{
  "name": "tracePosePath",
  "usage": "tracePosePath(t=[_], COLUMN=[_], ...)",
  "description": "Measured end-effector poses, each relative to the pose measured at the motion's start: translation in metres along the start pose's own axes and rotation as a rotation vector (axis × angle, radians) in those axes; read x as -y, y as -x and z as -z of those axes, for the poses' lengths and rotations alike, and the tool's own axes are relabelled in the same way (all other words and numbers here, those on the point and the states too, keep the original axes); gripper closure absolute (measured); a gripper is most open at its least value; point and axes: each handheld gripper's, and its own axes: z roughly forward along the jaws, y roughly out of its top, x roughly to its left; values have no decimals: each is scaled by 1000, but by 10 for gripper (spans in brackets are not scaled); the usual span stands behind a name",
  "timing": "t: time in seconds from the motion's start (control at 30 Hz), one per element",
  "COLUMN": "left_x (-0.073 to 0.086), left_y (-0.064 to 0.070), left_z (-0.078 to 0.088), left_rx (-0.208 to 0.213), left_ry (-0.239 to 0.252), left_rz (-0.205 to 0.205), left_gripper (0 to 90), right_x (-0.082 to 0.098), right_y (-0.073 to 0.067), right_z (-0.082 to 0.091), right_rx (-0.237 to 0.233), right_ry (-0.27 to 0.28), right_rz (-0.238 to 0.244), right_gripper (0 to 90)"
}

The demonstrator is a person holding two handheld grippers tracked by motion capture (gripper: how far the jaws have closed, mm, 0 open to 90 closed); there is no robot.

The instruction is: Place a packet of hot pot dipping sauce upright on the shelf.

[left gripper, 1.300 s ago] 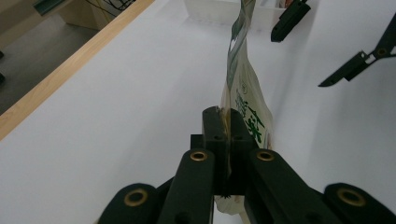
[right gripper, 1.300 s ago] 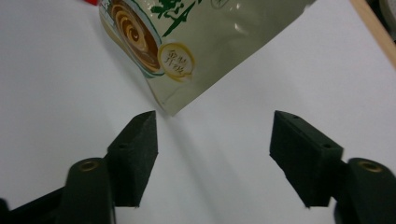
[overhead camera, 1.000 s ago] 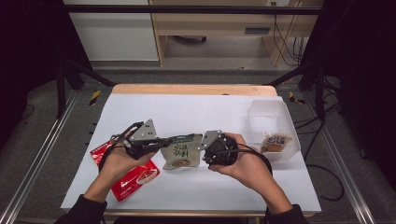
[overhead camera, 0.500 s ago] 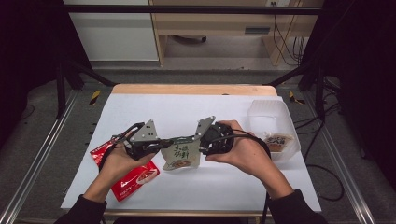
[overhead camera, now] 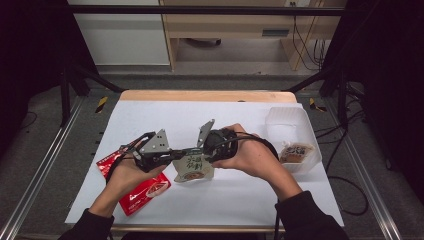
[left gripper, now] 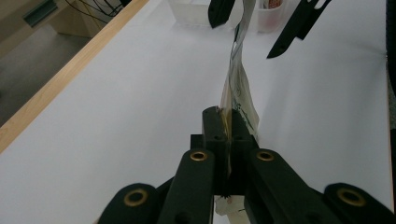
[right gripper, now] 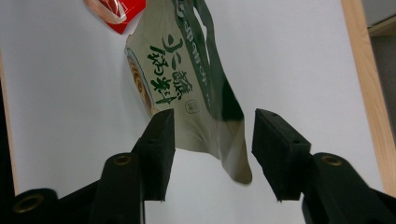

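The left tongs (left gripper: 229, 135) sit clenched on one edge of the cream snack pouch (overhead camera: 192, 167), lifting it above the white tabletop (overhead camera: 225, 200) at centre frame; the right tongs (right gripper: 212, 140) have just been closing, pads straddling (not touching) the pouch's other corner.

The white table (overhead camera: 240, 125) is evenly lit from above with soft shadows; the surroundings fall dark, and the high view is slightly soft.
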Motion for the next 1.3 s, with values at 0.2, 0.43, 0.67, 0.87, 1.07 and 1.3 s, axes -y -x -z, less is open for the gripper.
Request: tracePosePath(t=[0.2,0.43,0.67,0.87,1.07,1.3], left_x=[0,0,5,16,35,58], left_y=[0,0,-6,-15,-21,-22], left_z=[-1,-2,1,17,9,-2], left_rx=[4,3,11,-56,-93,-136], left_ry=[-4,4,26,90,68,-9], left_rz=[-4,1,39,145,236,284], left_gripper=[900,900,788,347,136,95], right_x=[-7,-10,-12,-12,-6,3], right_y=[3,3,7,10,18,28], right_z=[-13,-19,-17,-17,-9,5], right_rx=[-51,-72,-106,-119,-113,-102], right_ry=[-31,-44,-54,-64,-45,-34], right_rz=[26,31,21,0,-29,-50], right_gripper=[645,834,900,900,900,900])
